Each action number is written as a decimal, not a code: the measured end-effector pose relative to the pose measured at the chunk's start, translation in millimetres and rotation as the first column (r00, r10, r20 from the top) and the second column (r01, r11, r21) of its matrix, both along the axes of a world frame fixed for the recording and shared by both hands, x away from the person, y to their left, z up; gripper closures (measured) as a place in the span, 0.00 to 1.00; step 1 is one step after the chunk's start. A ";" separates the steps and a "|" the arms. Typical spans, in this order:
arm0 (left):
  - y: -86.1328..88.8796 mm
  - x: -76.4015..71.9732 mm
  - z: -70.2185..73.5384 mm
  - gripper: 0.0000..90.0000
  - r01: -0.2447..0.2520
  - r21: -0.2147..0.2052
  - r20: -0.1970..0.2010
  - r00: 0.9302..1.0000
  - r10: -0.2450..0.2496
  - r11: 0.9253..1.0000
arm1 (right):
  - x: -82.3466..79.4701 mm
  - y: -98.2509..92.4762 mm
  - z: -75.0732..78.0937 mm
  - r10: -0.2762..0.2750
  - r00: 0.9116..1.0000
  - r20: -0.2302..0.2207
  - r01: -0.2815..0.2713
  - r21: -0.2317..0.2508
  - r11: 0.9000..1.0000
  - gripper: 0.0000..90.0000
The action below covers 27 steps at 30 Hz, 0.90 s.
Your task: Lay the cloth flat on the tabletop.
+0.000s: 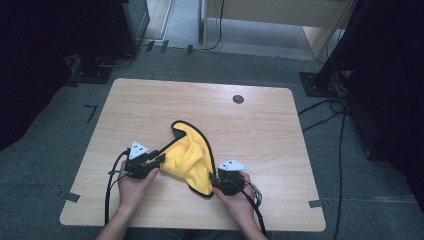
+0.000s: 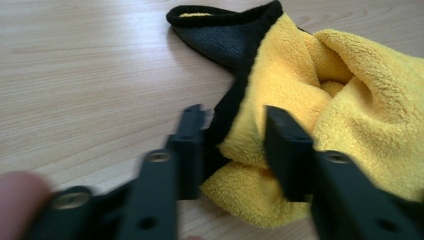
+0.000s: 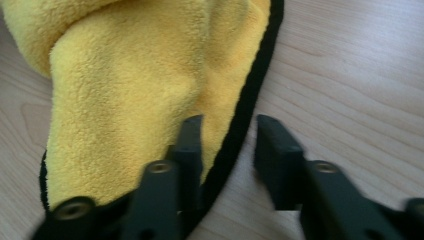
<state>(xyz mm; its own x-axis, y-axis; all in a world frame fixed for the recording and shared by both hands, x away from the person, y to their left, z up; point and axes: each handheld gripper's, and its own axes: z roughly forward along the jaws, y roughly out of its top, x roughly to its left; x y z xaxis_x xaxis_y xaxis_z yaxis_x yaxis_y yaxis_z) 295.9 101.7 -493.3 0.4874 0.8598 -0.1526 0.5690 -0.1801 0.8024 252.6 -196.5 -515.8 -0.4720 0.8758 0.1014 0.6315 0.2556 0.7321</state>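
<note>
Two grippers work one rumpled cloth on a wooden table (image 1: 150,100), which spans most of the high view. The yellow cloth (image 1: 192,157) with its black trim lies heaped on the near half of the table, between the person's hands; its long axis runs from a dark-edged tip farther up the table down toward the near right, where its lower corner reaches the right gripper (image 1: 220,181).

The left gripper (image 1: 159,159) comes at the cloth from the left side. In the left gripper view its jaws stand partly apart and straddle a fold at the cloth's edge (image 2: 240,145), the black trim just inside the left jaw; whether the pads already press on the pile cannot be told.

The right gripper (image 3: 227,137) sits at the cloth's near corner. Its jaws are also partly apart, with the black border (image 3: 245,120) running up between them and bare wood under the right jaw; the cloth is not yet pinched.

Each hand appears about equally close to its own edge, so the coming move likely turns on both closing at once and then drawing apart across the cloth's long axis to spread it.
</note>
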 end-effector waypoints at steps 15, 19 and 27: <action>34.2 -10.1 38.2 0.94 0.002 -0.037 0.085 0.996 0.001 0.999 | -32.6 -104.0 35.3 -0.112 0.993 0.041 0.113 -0.007 0.994 1.00; 40.8 -4.6 35.6 0.89 -0.002 -0.093 0.085 0.996 0.010 0.996 | -37.6 -136.7 34.4 -0.216 0.975 0.048 0.219 -0.085 0.972 0.96; 43.9 6.9 18.8 0.60 0.020 -0.123 -0.031 0.999 -0.024 0.992 | -23.6 -141.1 46.7 -0.232 0.969 0.082 0.231 0.021 0.973 0.72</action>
